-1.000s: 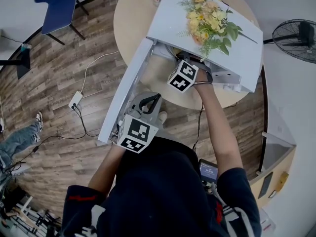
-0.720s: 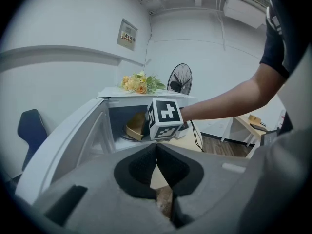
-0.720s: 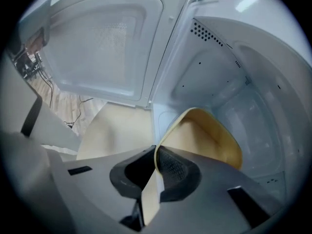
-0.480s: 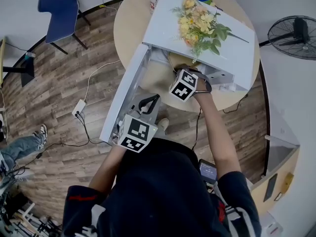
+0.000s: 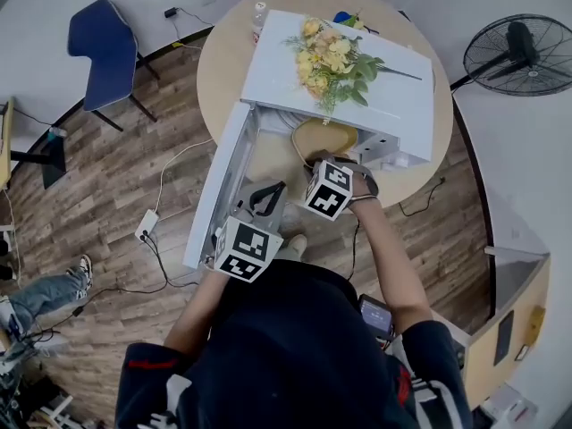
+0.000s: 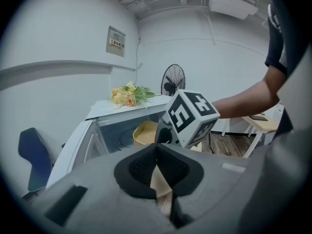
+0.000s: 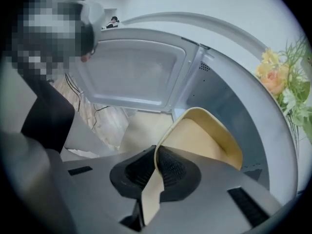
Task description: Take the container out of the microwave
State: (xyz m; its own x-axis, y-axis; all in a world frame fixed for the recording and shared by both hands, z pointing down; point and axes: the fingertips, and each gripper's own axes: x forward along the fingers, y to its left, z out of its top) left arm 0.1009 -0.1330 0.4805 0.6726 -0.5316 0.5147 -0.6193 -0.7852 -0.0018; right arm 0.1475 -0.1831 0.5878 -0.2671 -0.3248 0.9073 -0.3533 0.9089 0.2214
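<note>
Microwave (image 5: 277, 65): white, standing on the round tabletop (image 5: 223, 61) and reaching towards its right edge. The door (image 5: 219, 181) is swung fully open and projects past the tabletop's near-left edge, over the wooden floor. A bunch of yellow flowers (image 5: 331, 61) lies on the top panel. No brand name or control lettering can be read on the casing in any view.

Container (image 5: 323, 138): beige and bowl-shaped. It sits at the mouth of the cavity, most of it showing forward of the top panel's front edge, near the tabletop's near edge. It is tilted. Whether it touches the tabletop cannot be told. It carries no label.

Right gripper (image 7: 156, 160): jaws clamped on the container's rim – the thin beige wall runs between the two black pads. Its marker cube (image 5: 329, 189) bears black-and-white square patterns only, no letters.

Left gripper (image 6: 157, 155): jaws together with nothing between them. It is held just inside the open door, apart from the container.

Other items: a bottle (image 5: 259, 14) stands at the tabletop's far edge, its label unreadable. A wall sign (image 6: 116, 42) shows print too small to read. A pedestal fan (image 5: 514, 50) stands off the tabletop's right edge – a blue chair (image 5: 105, 47) and a power strip (image 5: 147, 225) are on the floor to the left.
</note>
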